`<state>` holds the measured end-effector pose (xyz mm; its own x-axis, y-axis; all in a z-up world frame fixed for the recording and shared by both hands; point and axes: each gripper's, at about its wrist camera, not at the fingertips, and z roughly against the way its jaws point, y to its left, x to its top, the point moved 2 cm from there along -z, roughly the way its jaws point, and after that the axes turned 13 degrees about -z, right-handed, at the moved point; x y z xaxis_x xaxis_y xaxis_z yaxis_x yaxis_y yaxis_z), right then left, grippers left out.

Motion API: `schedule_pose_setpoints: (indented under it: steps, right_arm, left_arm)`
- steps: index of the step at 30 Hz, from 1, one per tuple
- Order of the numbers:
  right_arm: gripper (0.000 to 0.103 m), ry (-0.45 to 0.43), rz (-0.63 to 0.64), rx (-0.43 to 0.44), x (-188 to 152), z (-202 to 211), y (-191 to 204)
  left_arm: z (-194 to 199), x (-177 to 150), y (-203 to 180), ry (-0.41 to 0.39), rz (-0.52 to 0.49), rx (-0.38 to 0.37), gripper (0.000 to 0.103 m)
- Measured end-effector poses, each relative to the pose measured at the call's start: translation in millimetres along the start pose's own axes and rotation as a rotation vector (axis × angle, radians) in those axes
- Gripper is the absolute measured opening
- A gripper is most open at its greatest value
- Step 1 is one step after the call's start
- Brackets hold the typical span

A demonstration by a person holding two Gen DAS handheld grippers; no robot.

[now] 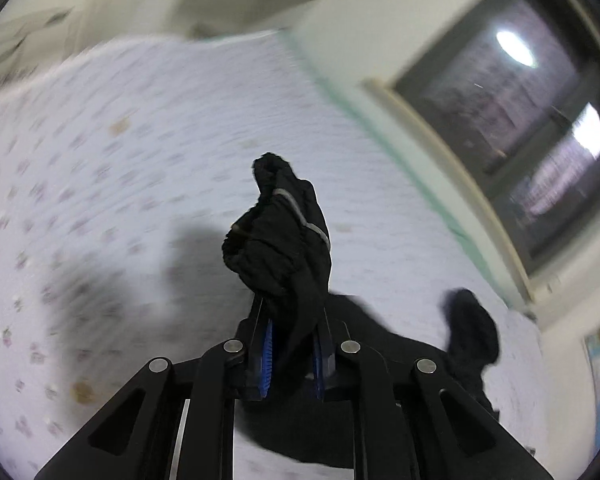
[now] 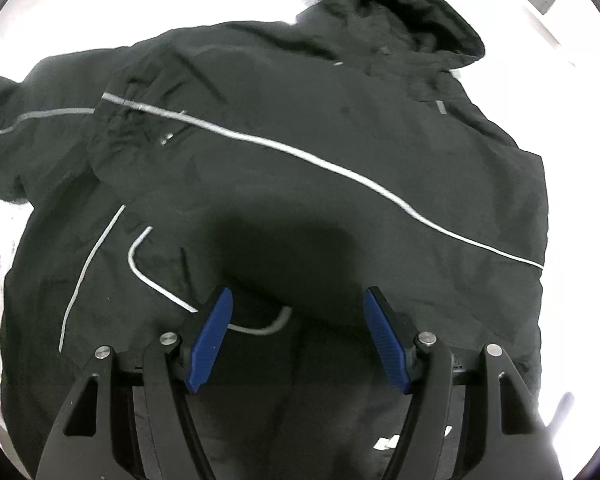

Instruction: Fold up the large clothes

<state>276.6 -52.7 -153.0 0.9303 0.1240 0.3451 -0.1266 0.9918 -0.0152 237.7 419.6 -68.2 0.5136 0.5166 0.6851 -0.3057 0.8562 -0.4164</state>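
The left gripper (image 1: 290, 312) is clamped on a bunched fold of the black jacket (image 2: 300, 168) — the cloth sticks up out of the closed jaws in a crumpled knot, with a thin grey stripe (image 1: 300, 208) running across it. From the jaws the fabric trails down and off to the right, where another dark lump of the jacket (image 1: 474, 328) rises from the bed. Behind it lies the bed sheet (image 1: 120, 160), white with small faded flowers, much blurred in this view. A dark window (image 1: 532, 120) in a pale frame fills the upper right.

The right gripper (image 2: 298, 308) hangs over the jacket with its jaws spread wide and nothing between the blue pads (image 2: 210, 340); whether their tips touch the cloth cannot be told. The jacket lies spread out on the bed beneath it, filling most of that view. Its hood (image 2: 420, 8) is at the top, a long grey stripe (image 2: 340, 172) crosses the body slantwise, and one sleeve (image 2: 4, 128) reaches off to the left edge. A pale cord (image 2: 140, 268) curls across the fabric just left of the left-hand pad. The gripper's shadow falls dark on the cloth just ahead of the pads.
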Motion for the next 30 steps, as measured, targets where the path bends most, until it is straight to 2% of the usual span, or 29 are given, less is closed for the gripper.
schedule_pose_setpoints:
  steps: [4,8,12,16,17,19,24,27,30]
  right_arm:
    - [0.071,-0.032,-0.042,0.009,4,19,-34]
    - [0.071,-0.06,-0.084,0.014,5,36,-70]
    - [0.071,-0.073,-0.113,0.027,0,46,-95]
    - [0.071,-0.077,-0.128,0.026,-6,49,-109]
    - [0.071,-0.076,-0.126,0.028,-8,49,-111]
    - [0.071,-0.076,-0.116,0.028,-13,49,-112]
    - [0.071,-0.025,-0.1,0.077,-25,38,-108]
    - [0.071,-0.006,-0.084,0.112,-24,32,-101]
    - [0.071,0.013,-0.101,0.206,-11,30,-94]
  left_arm:
    - [21,5,-89,-0.032,-0.118,-0.106,0.014]
    - [29,-9,-173,-0.02,-0.213,-0.228,0.014]
    - [10,-41,-255,0.052,-0.302,-0.354,0.014]
    - [-40,-91,-313,0.197,-0.354,-0.422,0.014]
    - [-58,-106,-324,0.247,-0.368,-0.436,0.014]
    - [-101,-143,-338,0.378,-0.375,-0.415,0.014]
    - [-167,-218,-342,0.56,-0.361,-0.338,0.015]
    - [-169,-232,-331,0.577,-0.319,-0.35,0.015]
    - [-160,-226,-324,0.607,-0.283,-0.396,0.024]
